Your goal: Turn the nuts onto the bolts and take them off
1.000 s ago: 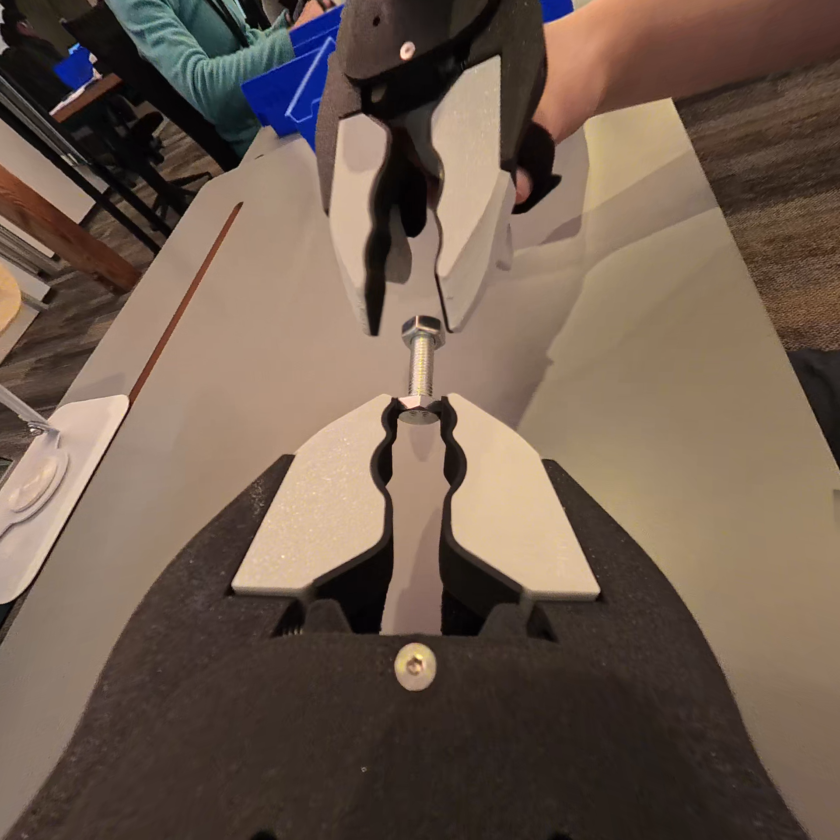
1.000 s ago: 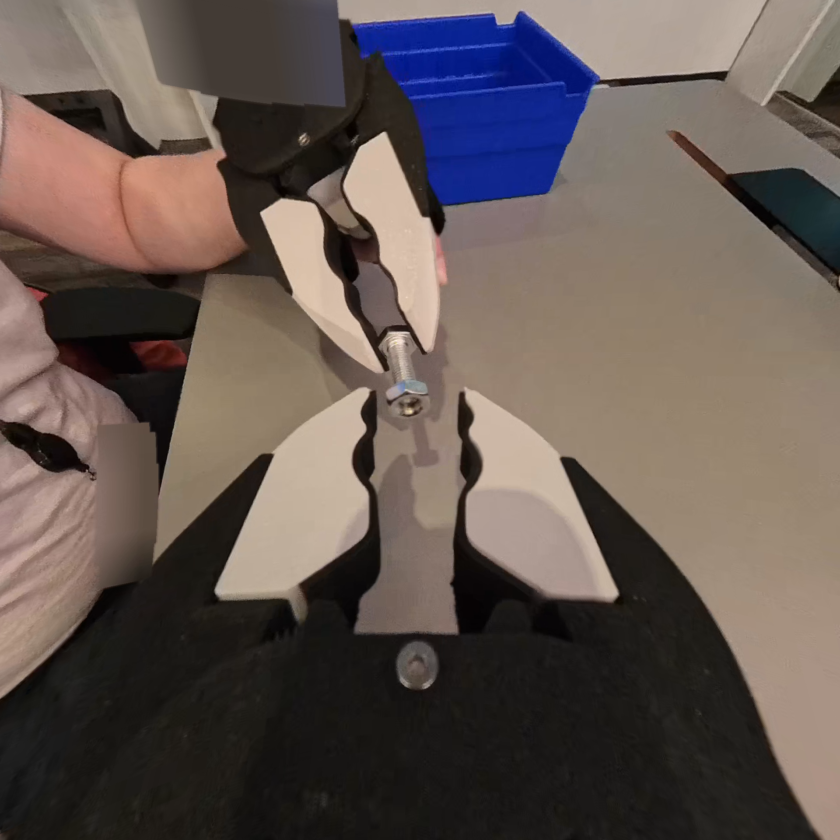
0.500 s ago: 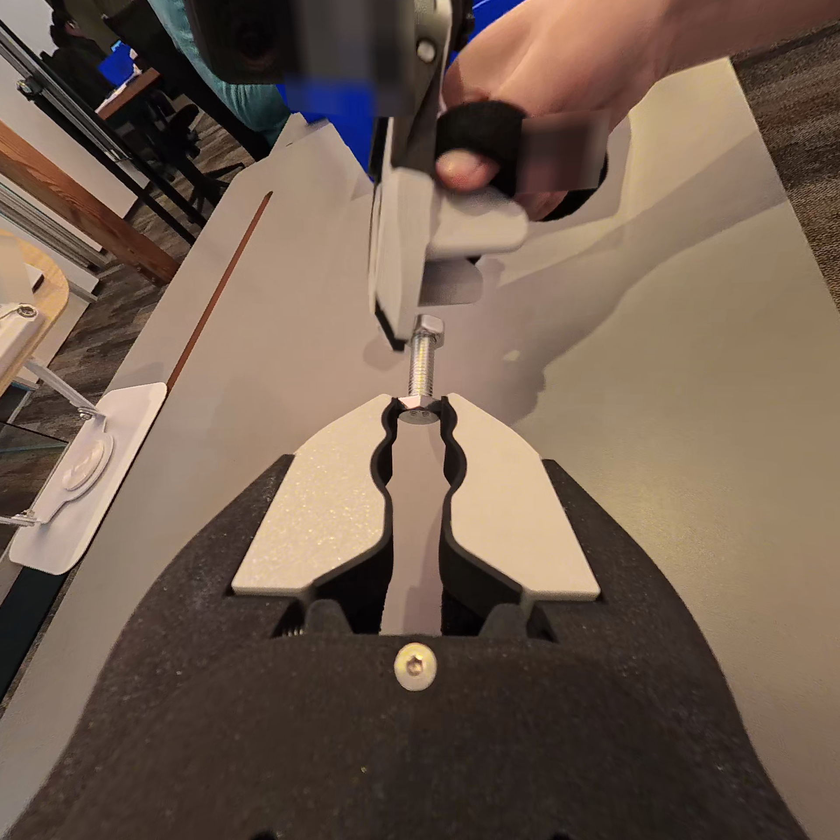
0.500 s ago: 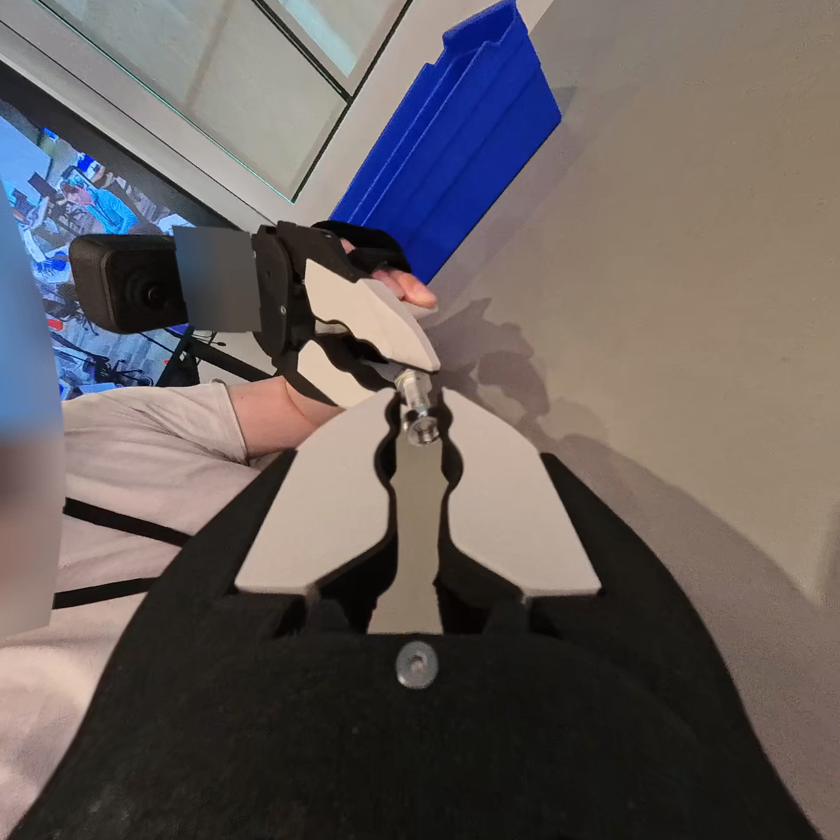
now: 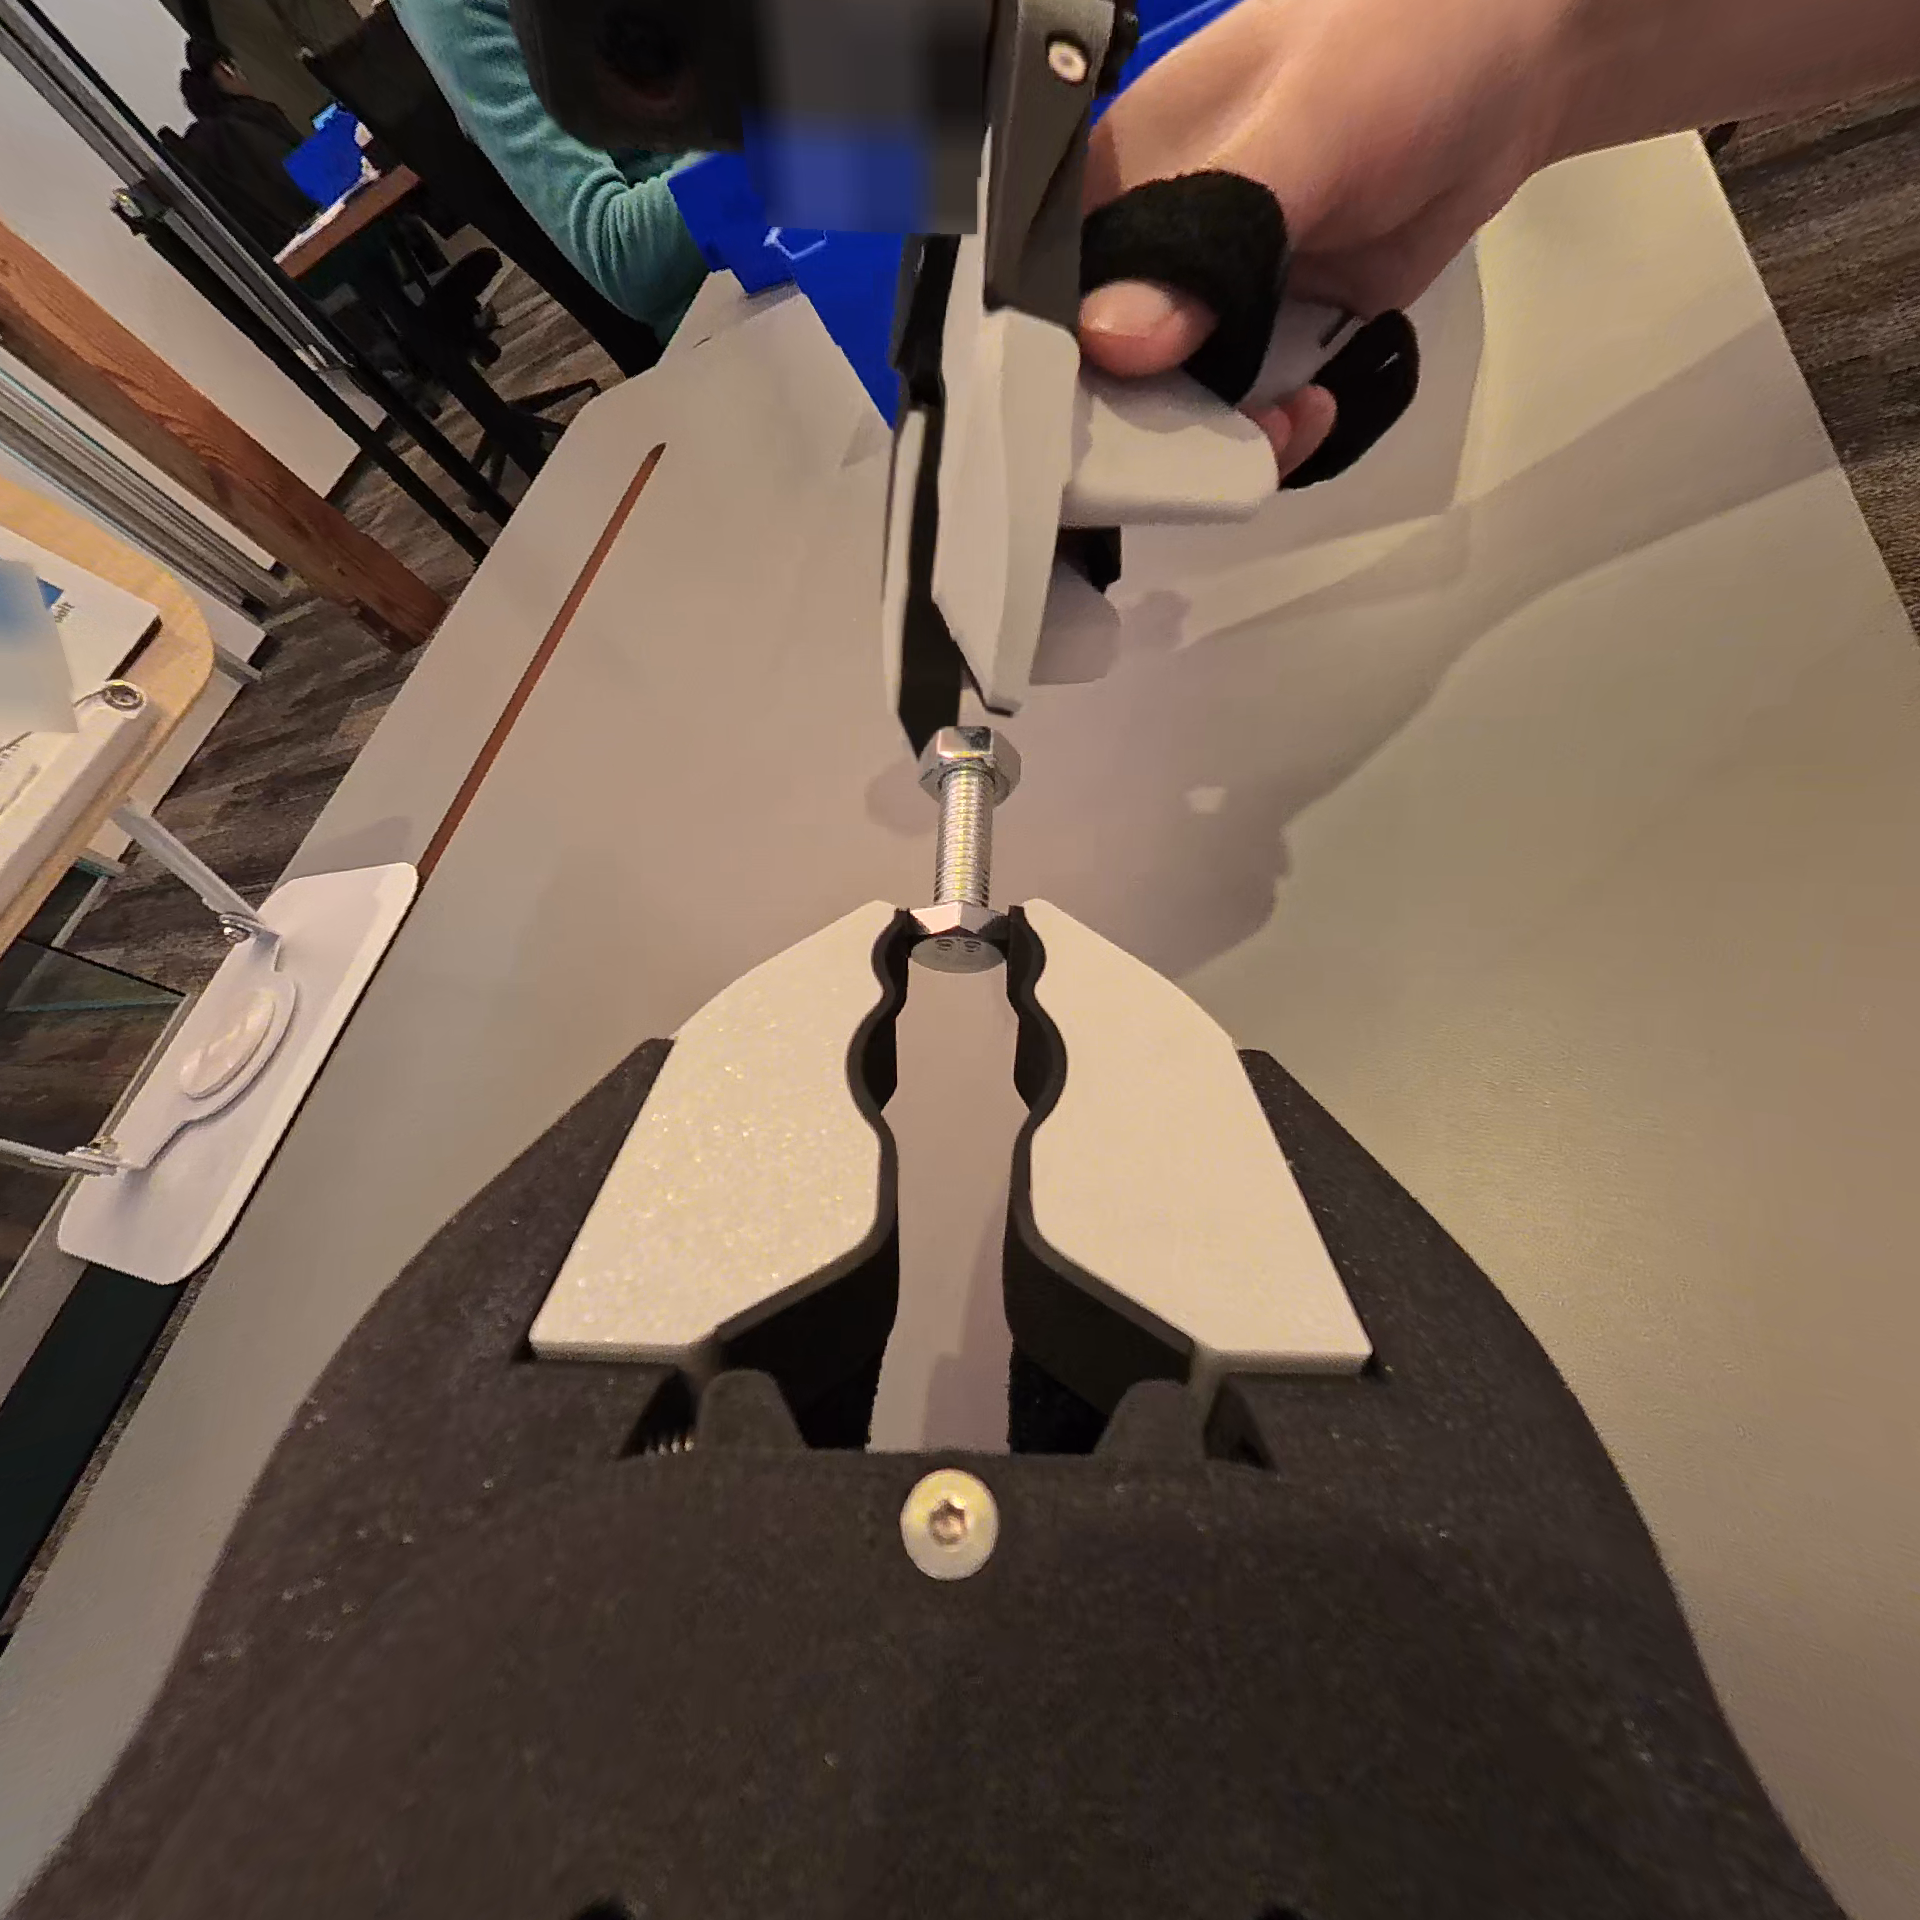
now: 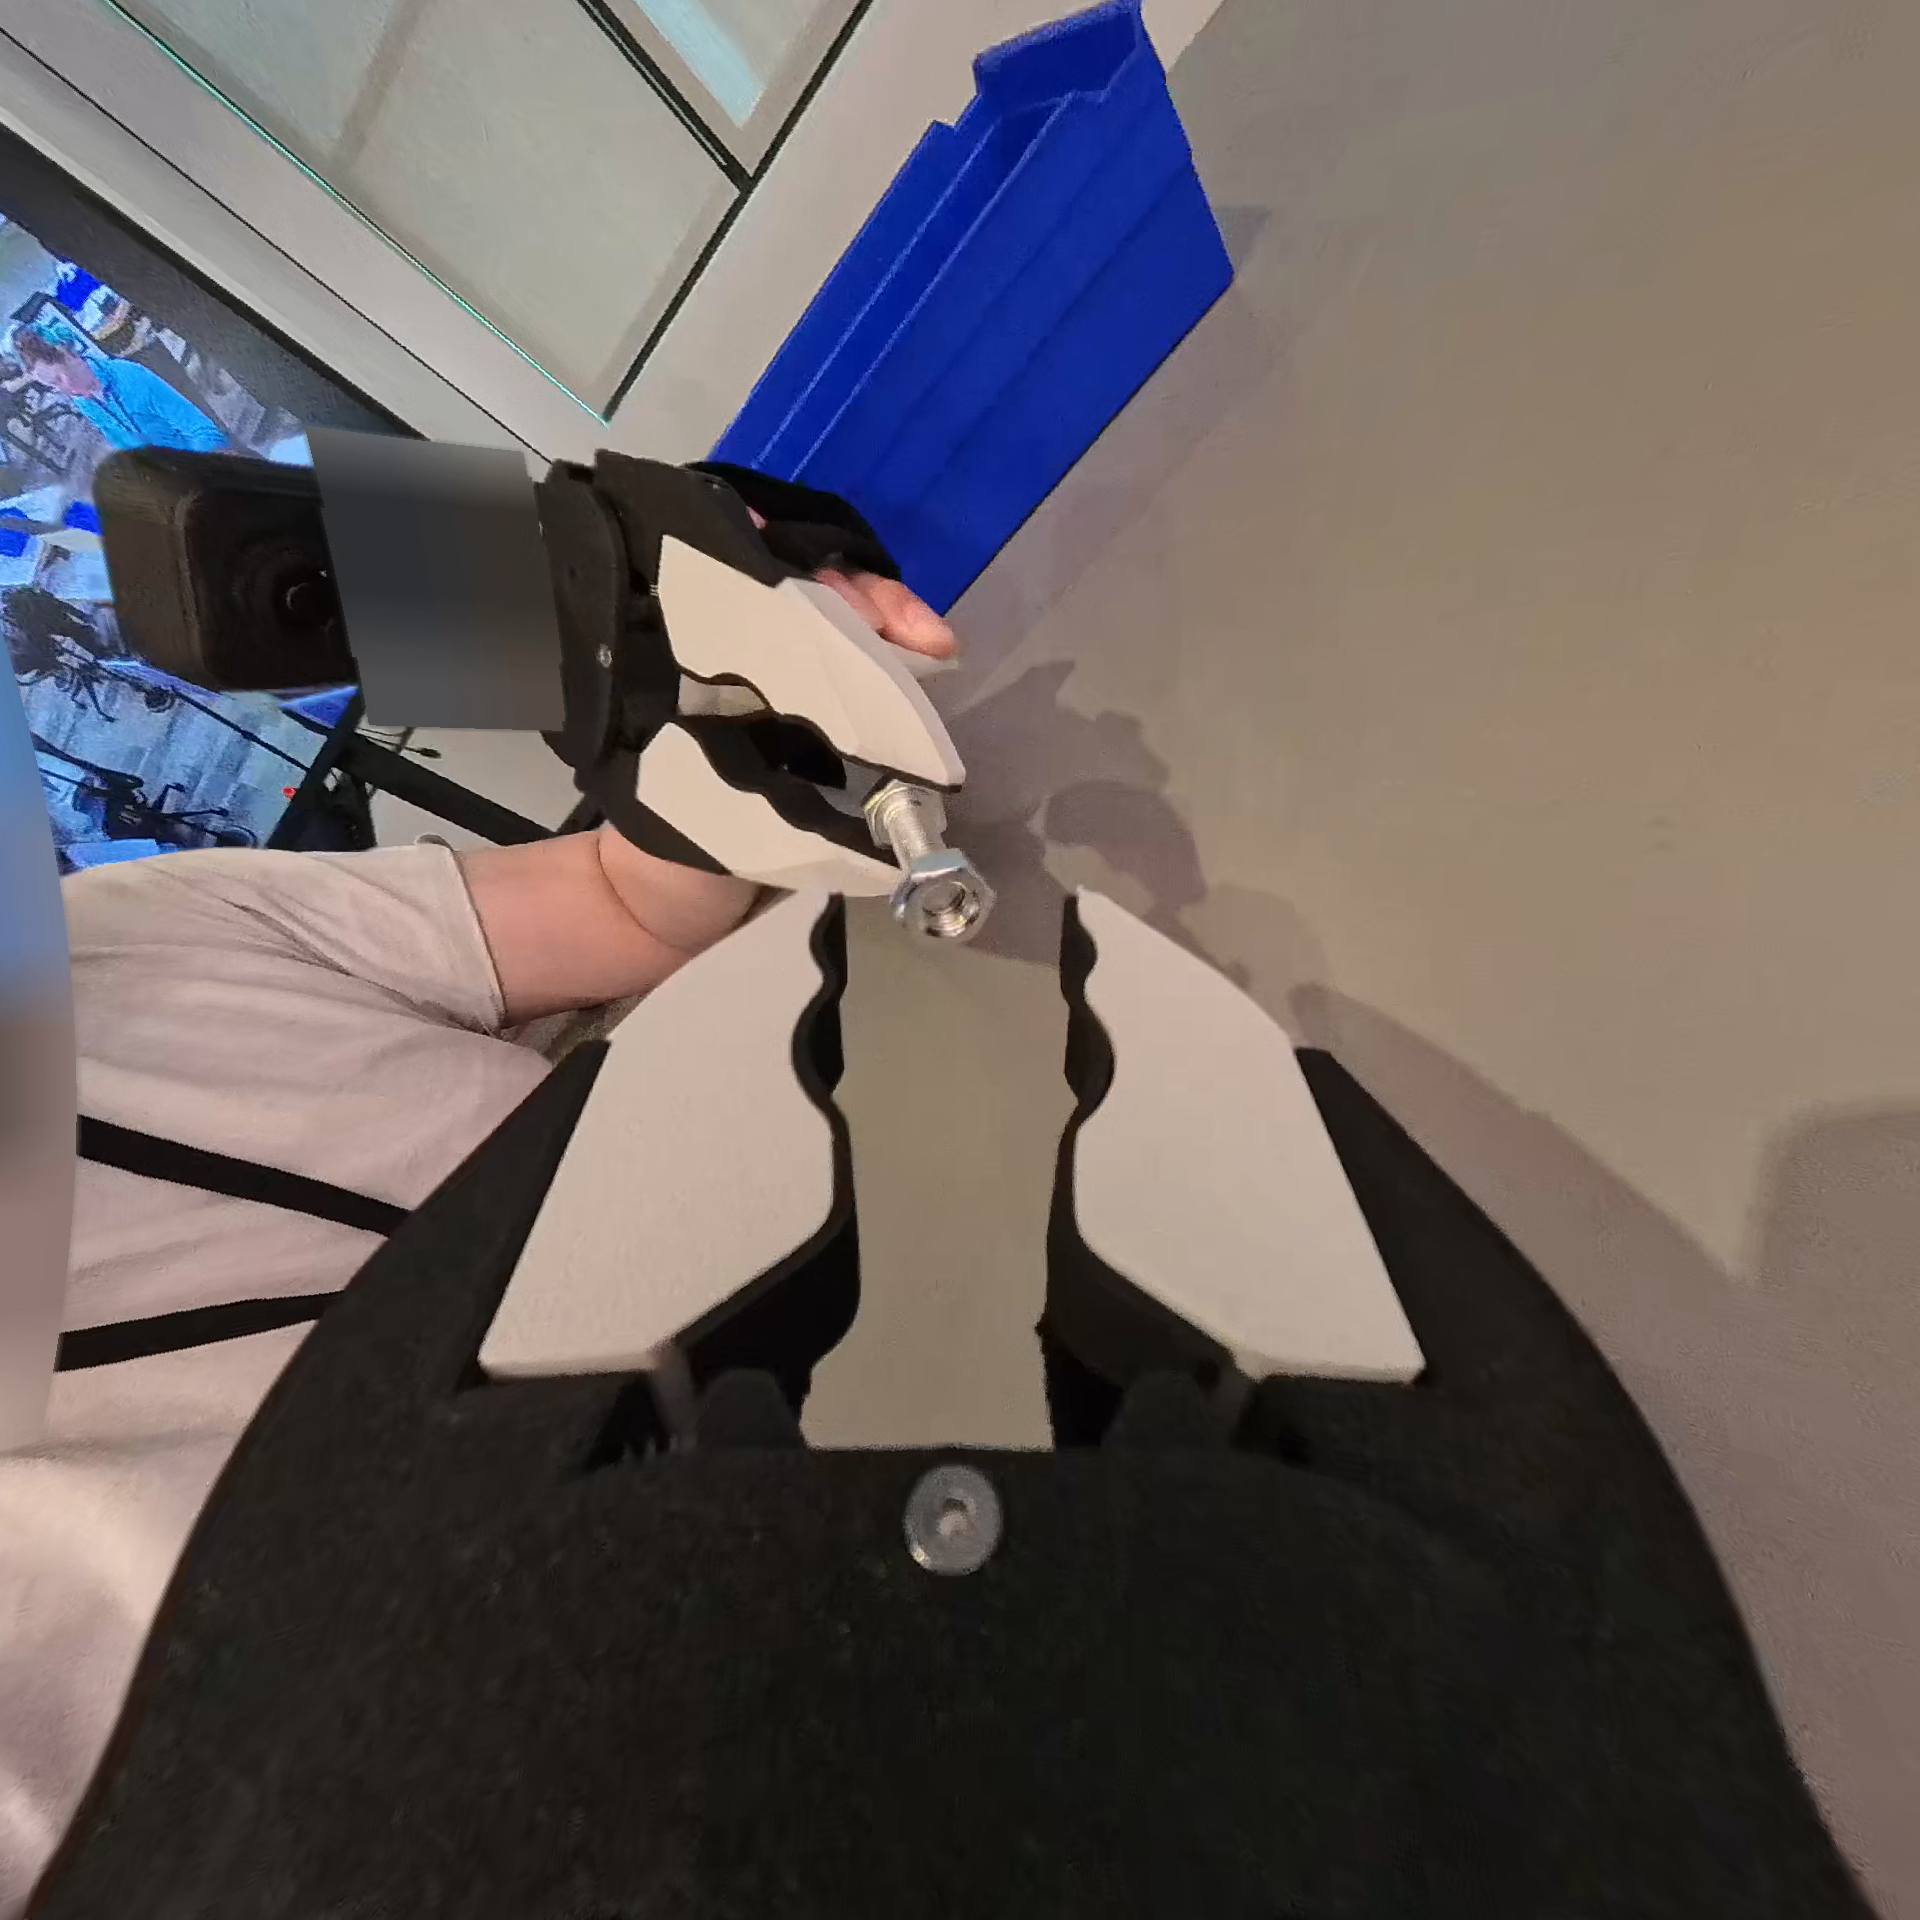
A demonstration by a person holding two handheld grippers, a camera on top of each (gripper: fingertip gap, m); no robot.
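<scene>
A silver bolt [image 5: 962,842] sticks forward from my left gripper [image 5: 960,935], which is shut on its hex head above the grey table [image 5: 1507,935]. A silver nut [image 5: 971,755] sits on the far end of the thread. My right gripper [image 5: 956,722], turned on its side, hangs tips-down just over the nut. In the right wrist view my right gripper [image 6: 951,914] is open, and the nut [image 6: 940,899] lies between its tips without touching either finger. The left gripper [image 6: 883,800] shows there holding the bolt [image 6: 912,831].
A blue bin [image 6: 997,343] stands on the table behind the grippers and also shows in the left wrist view [image 5: 831,270]. A white plate with a mount [image 5: 239,1049] juts from the table's left edge. A seated person in teal [image 5: 582,197] is beyond the table. The grippers are tip to tip, or close to it.
My right gripper rolled about a quarter turn and closed around the nut half a second ago. Its fingers have now spread off the nut. My left gripper has kept hold of the bolt head.
</scene>
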